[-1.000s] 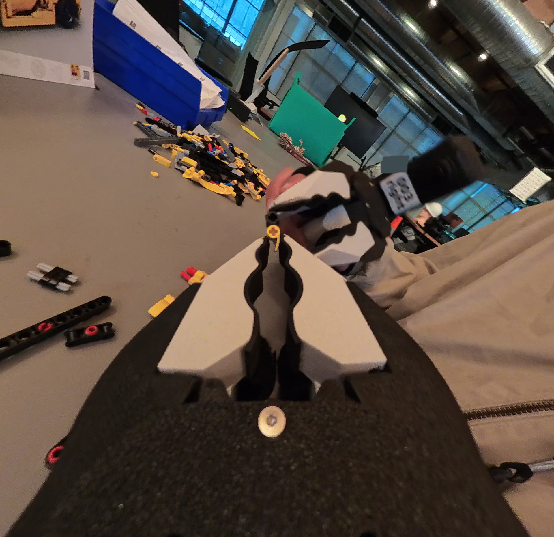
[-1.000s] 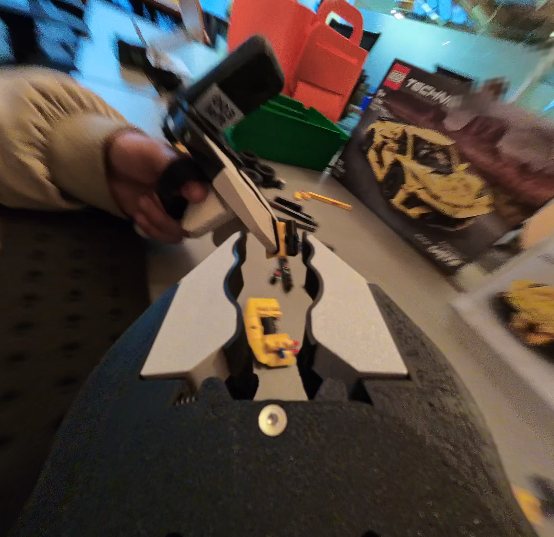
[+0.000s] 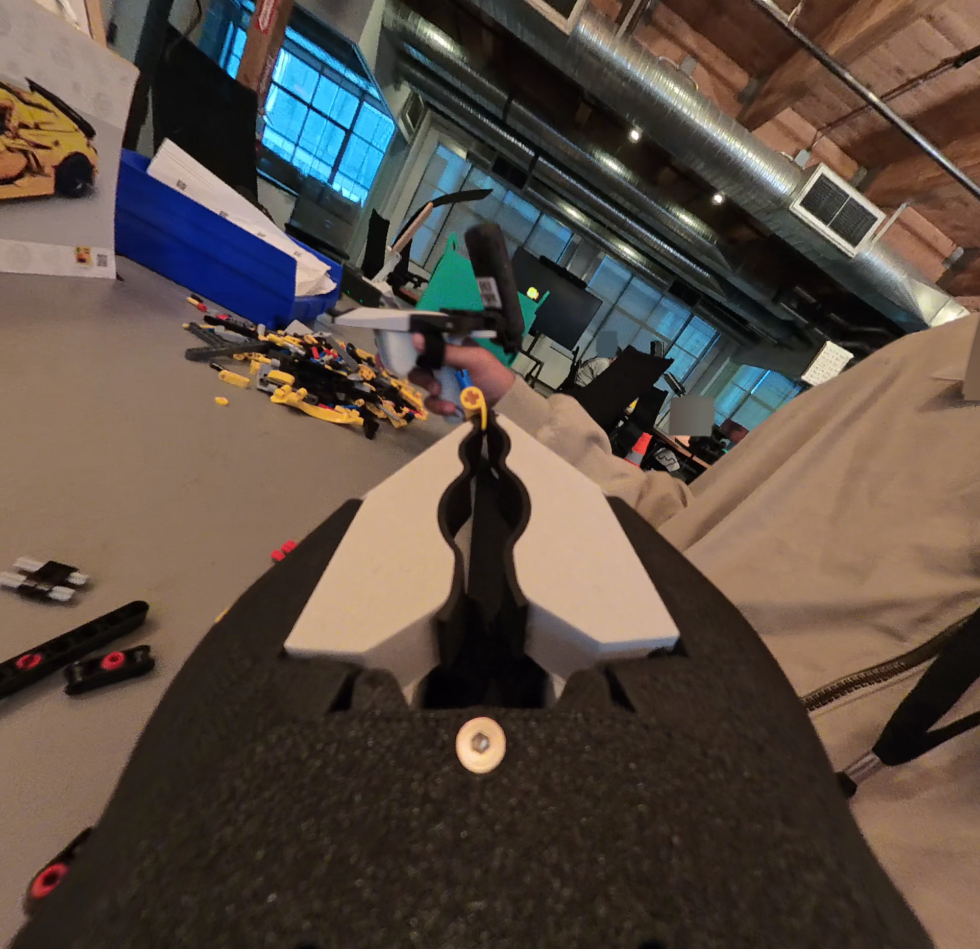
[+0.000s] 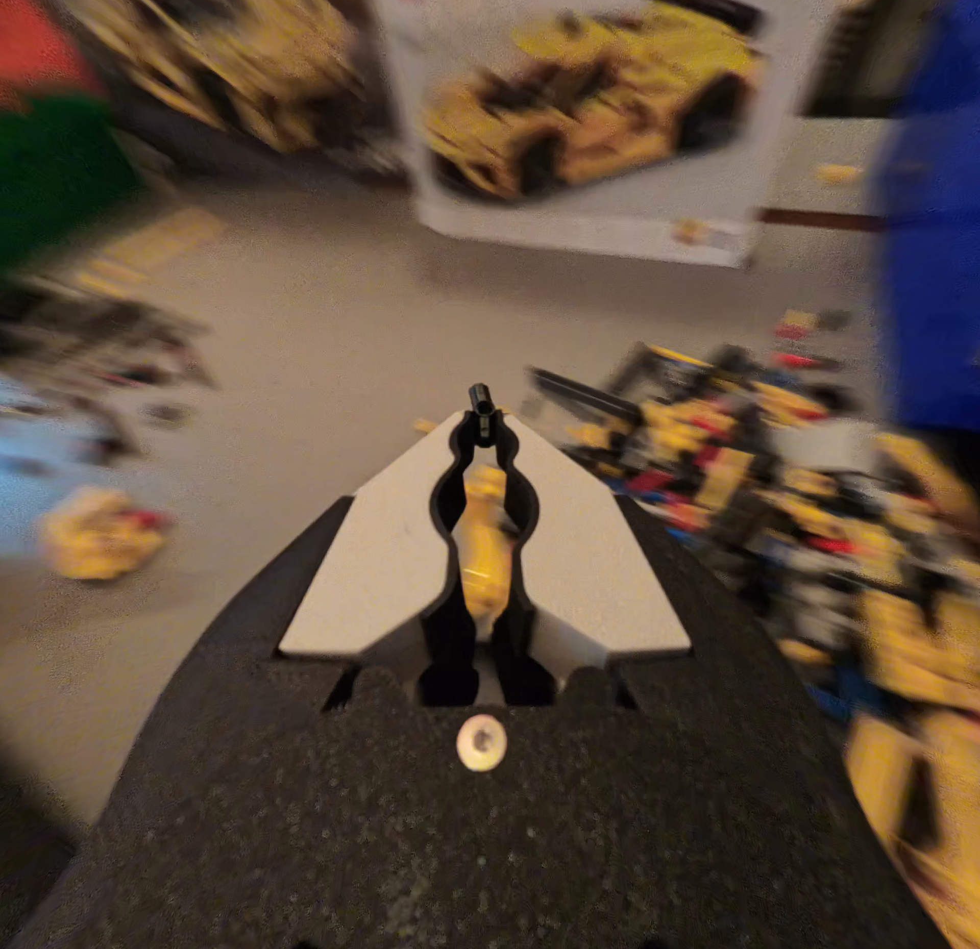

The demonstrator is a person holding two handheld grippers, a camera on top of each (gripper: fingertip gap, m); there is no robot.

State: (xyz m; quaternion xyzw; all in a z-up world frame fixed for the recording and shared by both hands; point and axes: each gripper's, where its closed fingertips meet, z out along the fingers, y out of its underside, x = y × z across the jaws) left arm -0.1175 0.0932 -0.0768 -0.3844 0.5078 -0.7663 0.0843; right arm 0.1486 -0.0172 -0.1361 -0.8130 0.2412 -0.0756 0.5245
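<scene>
Left gripper (image 3: 480,429): tips pressed together on a small yellow connector (image 3: 473,401), whose round cross-holed end sticks out past them. It is held in the air above the grey table (image 3: 132,446).

Right gripper (image 4: 483,426): tips pinching a small black pin (image 4: 481,401), its tube end poking forward. This view is badly smeared; only the gripper and the pin are sharp.

Only the left wrist view shows:
- the right gripper from outside, in a hand (image 3: 466,375), raised above the table and well apart from the left gripper's tips
- a beige sleeve (image 3: 583,436)
- black beams with red pins (image 3: 74,653) near the table's left edge
- a ceiling duct (image 3: 689,123) and windows.

Only the right wrist view shows:
- a blurred yellow piece (image 4: 482,547) seen through the gap between its fingers; whether it lies on the table, I cannot tell
- a second yellow clump (image 4: 95,531) toward the left.

Both views show:
- the heap of yellow and black parts (image 3: 318,377) beside the blue bin (image 3: 201,245), toward the far edge
- the box with a yellow car picture (image 4: 588,107), standing at the table's far edge.
</scene>
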